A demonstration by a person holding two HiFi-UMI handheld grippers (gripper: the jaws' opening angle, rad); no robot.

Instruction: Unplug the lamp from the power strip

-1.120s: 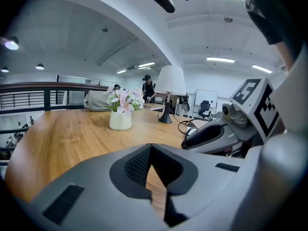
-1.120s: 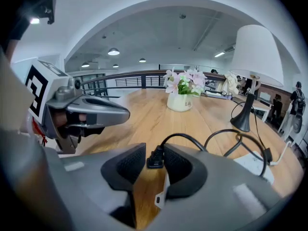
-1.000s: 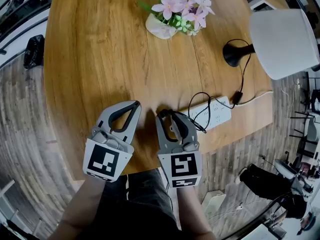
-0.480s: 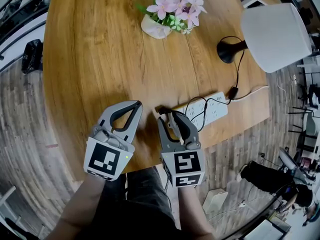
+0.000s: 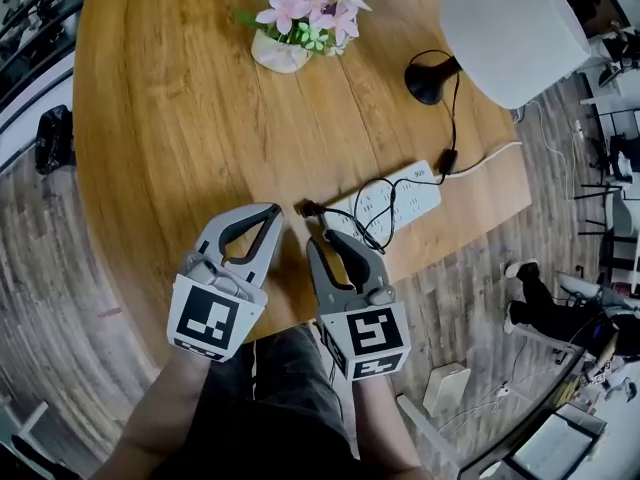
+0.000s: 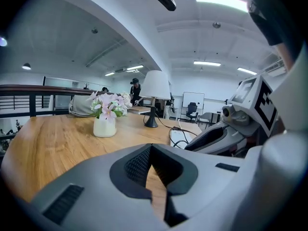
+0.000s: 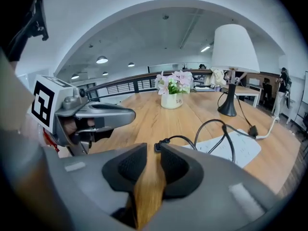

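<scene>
— Where is the plug (image 5: 308,208) found?
— On the desk (image 5: 170,118) near its front edge, out of the power strip (image 5: 398,198), seemingly just beyond the jaw tips of the right gripper (image 5: 327,242), whose jaws are closing with nothing gripped. The left gripper (image 5: 270,211) is pinched together, empty.

One lamp (image 5: 515,28), one power strip (image 5: 397,197), one plug (image 5: 308,208), one flower vase (image 5: 279,55), one table (image 5: 170,118), two grippers: left gripper (image 5: 268,213), right gripper (image 5: 328,240)

Head view: steeply down over table (image 5: 180,118). Both gripper views: low over it, facing lamp (image 6: 155,85), shared by all.
</scene>
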